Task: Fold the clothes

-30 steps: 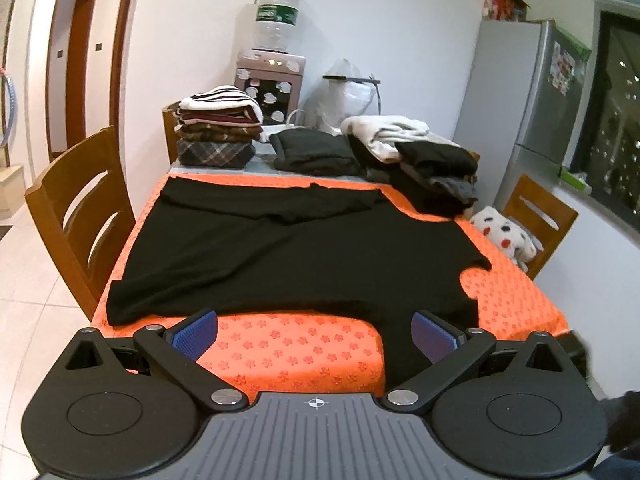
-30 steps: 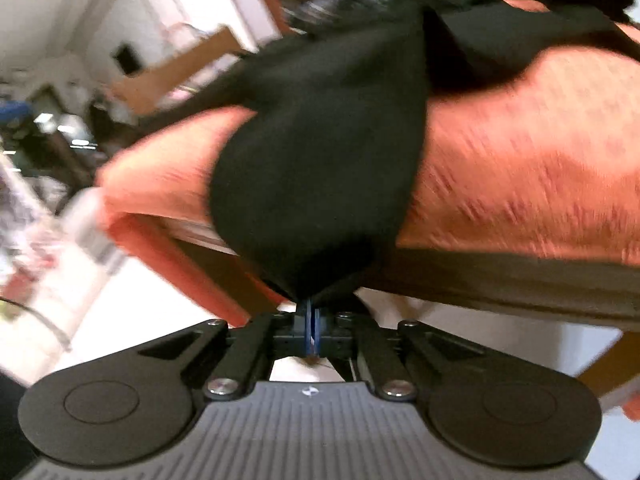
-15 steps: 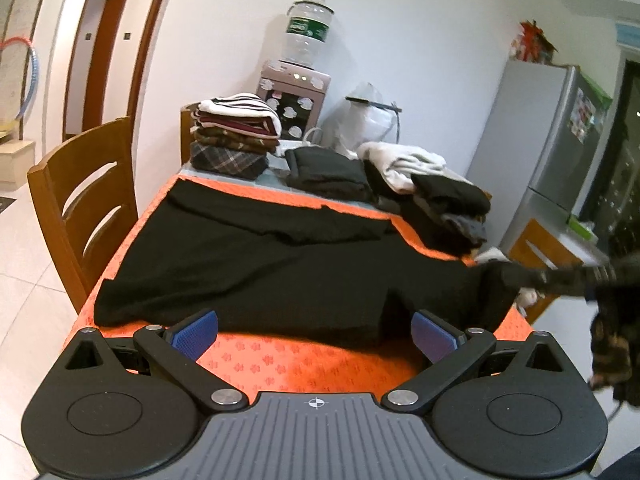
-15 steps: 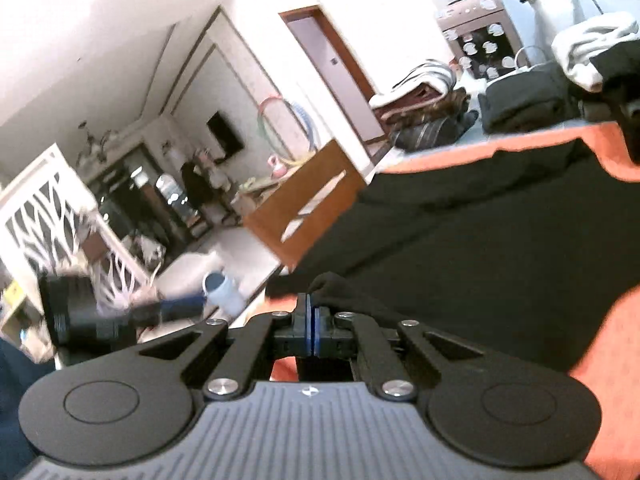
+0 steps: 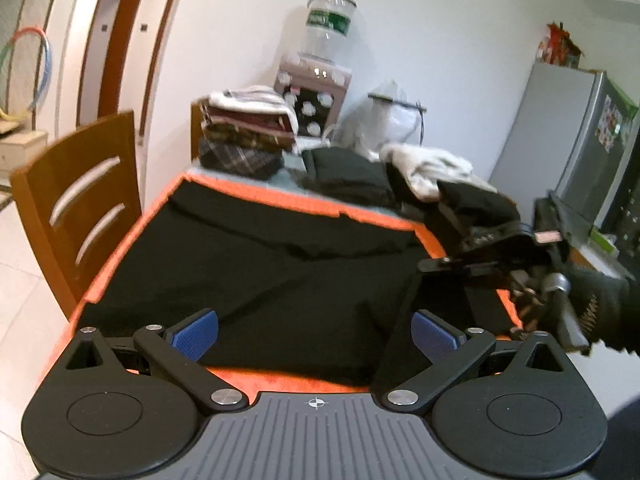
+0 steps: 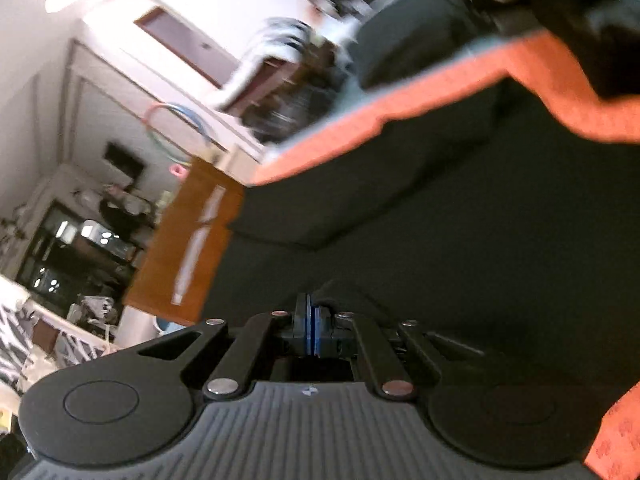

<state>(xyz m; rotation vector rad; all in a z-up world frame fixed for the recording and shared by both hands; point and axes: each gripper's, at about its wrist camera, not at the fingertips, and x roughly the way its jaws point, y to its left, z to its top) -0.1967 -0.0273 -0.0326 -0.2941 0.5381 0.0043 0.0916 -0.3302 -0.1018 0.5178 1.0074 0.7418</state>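
A black garment lies spread over the orange tablecloth. My left gripper hovers open at the near table edge, blue pads wide apart with nothing between them. In the left wrist view my right gripper, held by a gloved hand, comes in from the right above the cloth, and a black fold hangs from its tip down to the table. In the right wrist view my right gripper is shut on that black fabric, which bunches just ahead of the pads.
Folded clothes stack and a loose heap of dark and white garments stand at the table's far end. A wooden chair stands at the left side. A water dispenser and a grey fridge are behind.
My right gripper lifted the garment's hanging right part from below the table edge and carried it up and leftward over the table. The left gripper shifted sideways, staying open.
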